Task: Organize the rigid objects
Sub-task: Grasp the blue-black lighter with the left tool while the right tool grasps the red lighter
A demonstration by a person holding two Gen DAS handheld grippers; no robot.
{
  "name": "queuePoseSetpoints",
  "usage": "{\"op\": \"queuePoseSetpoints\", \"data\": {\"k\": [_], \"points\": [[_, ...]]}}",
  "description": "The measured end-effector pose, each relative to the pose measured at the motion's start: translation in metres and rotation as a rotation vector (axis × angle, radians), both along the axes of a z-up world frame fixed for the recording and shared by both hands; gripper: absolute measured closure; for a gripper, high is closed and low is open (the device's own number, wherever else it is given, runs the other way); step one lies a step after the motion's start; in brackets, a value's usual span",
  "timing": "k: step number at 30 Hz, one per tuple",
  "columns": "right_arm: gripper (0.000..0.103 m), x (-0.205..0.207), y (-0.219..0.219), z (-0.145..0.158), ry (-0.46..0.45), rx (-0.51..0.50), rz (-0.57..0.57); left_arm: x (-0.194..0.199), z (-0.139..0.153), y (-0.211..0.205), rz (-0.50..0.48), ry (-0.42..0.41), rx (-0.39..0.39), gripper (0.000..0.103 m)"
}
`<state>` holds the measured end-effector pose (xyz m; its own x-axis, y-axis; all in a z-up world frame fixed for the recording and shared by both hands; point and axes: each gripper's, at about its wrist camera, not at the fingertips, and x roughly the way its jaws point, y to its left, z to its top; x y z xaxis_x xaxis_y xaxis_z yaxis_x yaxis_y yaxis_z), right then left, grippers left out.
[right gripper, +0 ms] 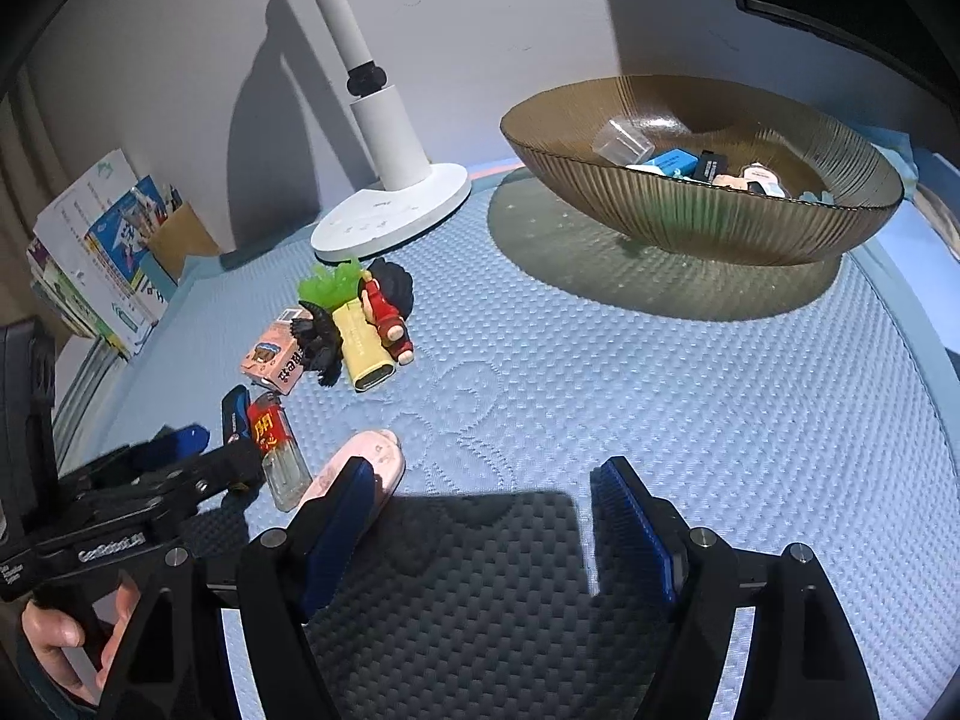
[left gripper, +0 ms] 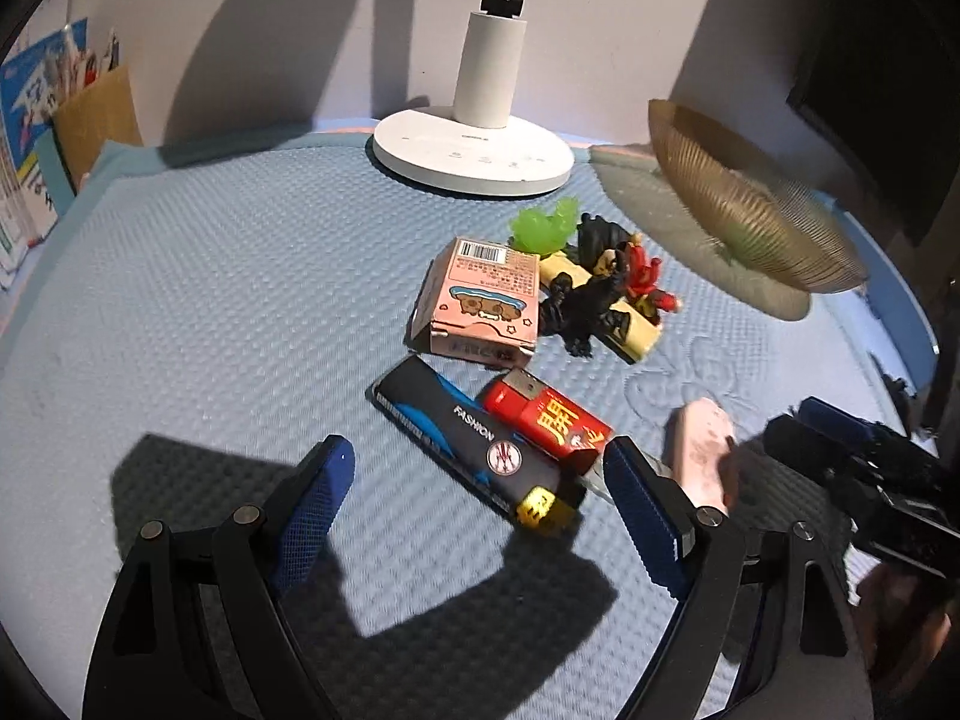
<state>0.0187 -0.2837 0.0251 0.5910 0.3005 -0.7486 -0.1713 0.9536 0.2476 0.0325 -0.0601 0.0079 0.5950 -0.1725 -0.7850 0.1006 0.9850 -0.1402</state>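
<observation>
**Clearing the last of the clutter into the bowl**

A quilted blue mat (right gripper: pixel 660 396) covers the surface, backed by a pale wall, with a white lamp base (right gripper: pixel 390 219) at the far side and books stacked at far left. Far right stands the ribbed amber bowl (right gripper: pixel 708 222), already holding several small items.

The remaining pieces lie in a loose cluster left of centre: a pink box (left gripper: pixel 480 300), a yellow block (right gripper: pixel 363 348) with small figures lying against and on it, a black-and-blue lighter (left gripper: pixel 474 438), a red lighter (left gripper: pixel 549 417) touching it, and a pink oval case (right gripper: pixel 360 471) nearest the right gripper (right gripper: pixel 480 516).

The left gripper (left gripper: pixel 480 480) hangs wide open over the two lighters, gripping nothing. The right gripper is also open and empty, its left finger just beside the pink case.

The likely step is a pick by the left tool. To do it well, I would choose one lighter, straddle it across its narrow width, and lower both pads onto the mat before closing, so the neighbour is not pinched too. The right hand should keep clear of the left's path.
</observation>
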Motion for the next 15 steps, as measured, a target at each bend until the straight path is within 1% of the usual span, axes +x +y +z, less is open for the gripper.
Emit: {"op": "queuePoseSetpoints", "data": {"k": [3,4,5,7,8,11,14,15], "points": [[0.027,0.0,0.0,0.0,-0.004,0.001,0.004,-0.005,0.0,0.001,-0.009,-0.007,0.012,0.025],[0.027,-0.001,0.0,0.0,-0.004,0.002,0.005,-0.005,0.001,0.003,-0.012,-0.008,0.016,0.031],[0.027,-0.001,0.0,0.0,-0.004,0.003,0.007,-0.007,0.001,0.006,-0.015,-0.007,0.021,0.04],[0.027,-0.001,0.002,0.001,-0.004,0.001,0.017,-0.012,0.001,0.017,-0.024,-0.003,0.026,0.05],[0.027,-0.002,0.003,0.001,-0.004,0.001,0.03,-0.013,0.002,0.021,-0.026,-0.002,0.021,0.053],[0.027,-0.003,0.016,0.001,0.011,-0.024,0.086,-0.019,0.003,0.043,-0.002,0.009,0.017,0.053],[0.027,-0.005,0.04,0.009,0.031,-0.055,0.179,-0.023,0.005,0.068,-0.003,0.021,-0.052,0.053],[0.027,-0.006,0.05,0.013,0.028,-0.078,0.203,-0.023,0.005,0.07,-0.004,0.023,-0.062,0.053]]}}
